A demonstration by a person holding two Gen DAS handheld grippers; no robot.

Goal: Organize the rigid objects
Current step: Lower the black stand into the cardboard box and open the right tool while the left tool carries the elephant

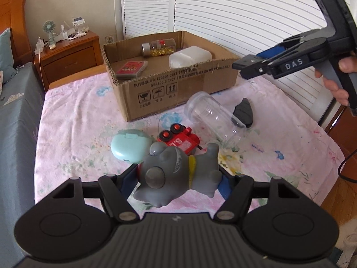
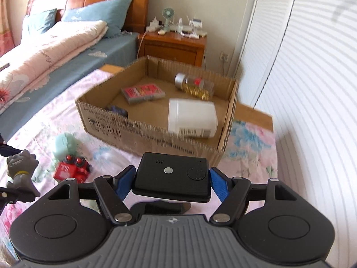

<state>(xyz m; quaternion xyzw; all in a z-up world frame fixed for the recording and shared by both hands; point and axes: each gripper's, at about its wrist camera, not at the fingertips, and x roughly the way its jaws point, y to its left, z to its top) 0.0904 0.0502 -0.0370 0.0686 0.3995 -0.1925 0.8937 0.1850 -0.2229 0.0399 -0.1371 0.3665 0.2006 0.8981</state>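
The cardboard box (image 1: 178,89) is matt brown corrugated paper with rough cut edges, and inside it at two o'clock lies a translucent, frosted plastic bottle (image 1: 189,57), while a glossy clear jar (image 1: 159,47) with a dull metal-looking cap lies at twelve. On the floral cotton-like cloth (image 1: 78,122), soft and slightly creased, lie a clear, shiny plastic jar (image 1: 216,117), a smooth mint-green plastic case (image 1: 129,145) and a glossy red toy (image 1: 178,139). The grey figure (image 1: 178,174) looks like matt rubbery vinyl, the black device (image 2: 173,176) is smooth matt plastic, and the nightstand (image 1: 71,55) is varnished, glossy wood.
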